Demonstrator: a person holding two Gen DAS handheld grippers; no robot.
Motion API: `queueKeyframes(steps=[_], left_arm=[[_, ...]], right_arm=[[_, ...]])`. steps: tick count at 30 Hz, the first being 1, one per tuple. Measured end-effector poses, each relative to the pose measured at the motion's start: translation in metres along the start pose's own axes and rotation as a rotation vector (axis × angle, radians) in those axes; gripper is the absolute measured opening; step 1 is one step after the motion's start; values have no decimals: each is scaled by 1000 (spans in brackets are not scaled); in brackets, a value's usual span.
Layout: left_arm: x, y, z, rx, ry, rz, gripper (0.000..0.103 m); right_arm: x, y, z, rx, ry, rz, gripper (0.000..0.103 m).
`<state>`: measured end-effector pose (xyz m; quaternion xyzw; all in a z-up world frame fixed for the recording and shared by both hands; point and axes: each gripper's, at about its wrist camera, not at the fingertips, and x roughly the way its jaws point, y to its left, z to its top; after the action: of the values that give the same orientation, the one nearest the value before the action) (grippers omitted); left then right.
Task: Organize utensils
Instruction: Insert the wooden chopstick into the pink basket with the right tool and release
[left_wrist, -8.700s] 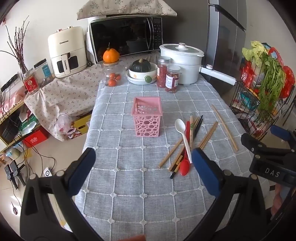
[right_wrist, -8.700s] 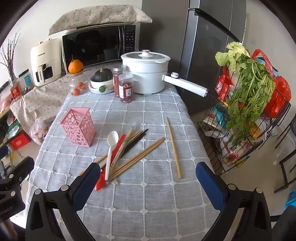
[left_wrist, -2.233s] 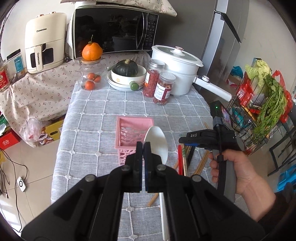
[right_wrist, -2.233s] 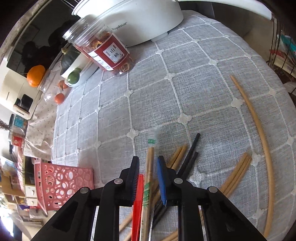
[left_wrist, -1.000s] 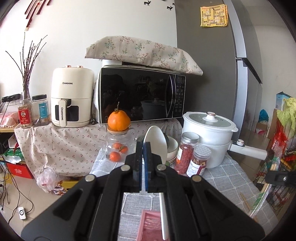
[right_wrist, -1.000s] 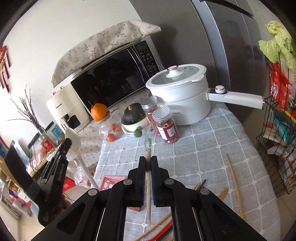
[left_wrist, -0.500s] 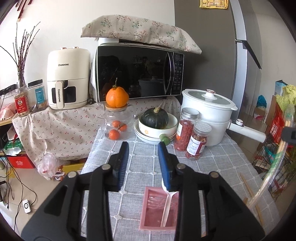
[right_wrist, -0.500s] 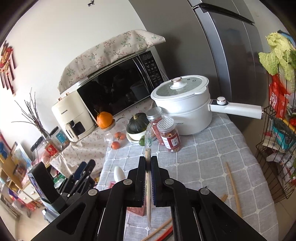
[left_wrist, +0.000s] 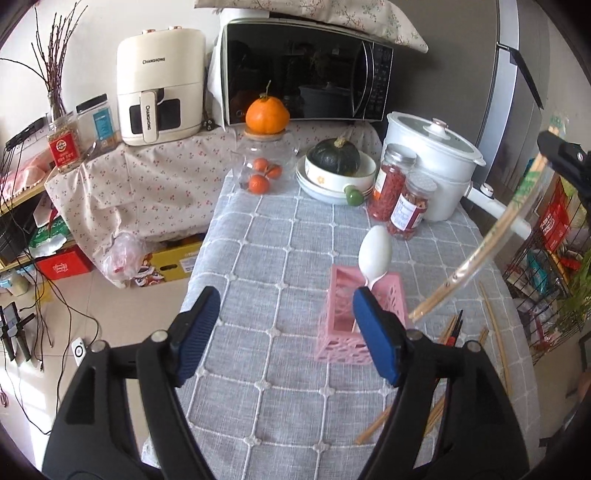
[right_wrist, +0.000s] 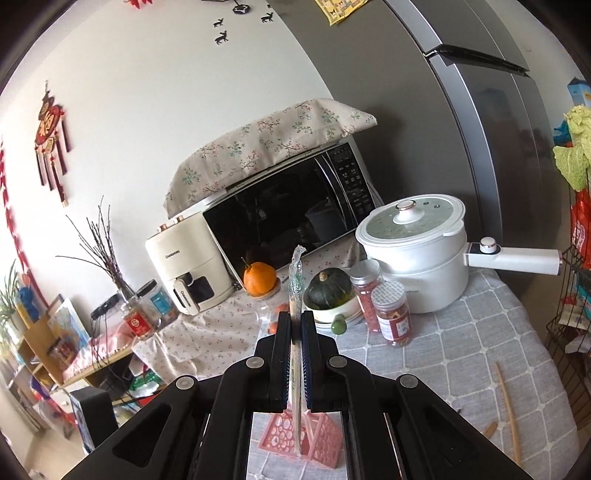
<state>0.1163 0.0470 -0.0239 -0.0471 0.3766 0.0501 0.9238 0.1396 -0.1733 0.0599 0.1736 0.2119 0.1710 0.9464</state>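
A white spoon (left_wrist: 375, 254) stands bowl-up in the pink basket (left_wrist: 343, 332) on the grey checked cloth. My left gripper (left_wrist: 286, 325) hangs just in front of the basket, its jaws opening, with nothing between the blue pads (left_wrist: 195, 328). The spoon's handle passes behind the right pad. My right gripper (right_wrist: 295, 321) is shut on a plastic-wrapped pair of chopsticks (right_wrist: 295, 280). In the left wrist view the wrapped chopsticks (left_wrist: 491, 243) slant down toward the basket from the upper right. The right wrist view has the basket (right_wrist: 321, 446) directly beneath the gripper.
Loose chopsticks (left_wrist: 495, 332) lie on the cloth right of the basket. At the back stand a white pot (left_wrist: 432, 162), two red jars (left_wrist: 410, 206), a bowl with a squash (left_wrist: 336, 166) and a glass jar topped by an orange (left_wrist: 266, 118). A wire rack (left_wrist: 546, 280) borders the right.
My left gripper opened, let the spoon drop into the basket and tipped downward. My right gripper rose with the wrapped chopsticks and came over the basket.
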Motion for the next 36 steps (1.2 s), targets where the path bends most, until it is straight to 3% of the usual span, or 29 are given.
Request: queueKeyframes(steps=[5, 16, 18, 20, 22, 31, 36], left_arm=[[4, 4, -8, -7, 68, -14, 75], [5, 3, -9, -4, 111, -50, 79], [6, 6, -8, -14, 131, -67, 82], [7, 7, -9, -23, 147, -83, 82], [7, 6, -9, -26, 159, -95, 83], [4, -10, -20, 45, 211, -165, 83], [7, -25, -32, 114, 263, -192, 83]], right_arm=[[19, 5, -9, -26, -7, -16, 6], [67, 5, -39, -28, 126, -19, 10], [65, 3, -40, -19, 136, -20, 20], [60, -1, -38, -3, 140, -26, 45], [51, -7, -35, 24, 130, -22, 55], [9, -40, -29, 22, 196, -141, 76], [-7, -73, -38, 70, 289, -232, 79]])
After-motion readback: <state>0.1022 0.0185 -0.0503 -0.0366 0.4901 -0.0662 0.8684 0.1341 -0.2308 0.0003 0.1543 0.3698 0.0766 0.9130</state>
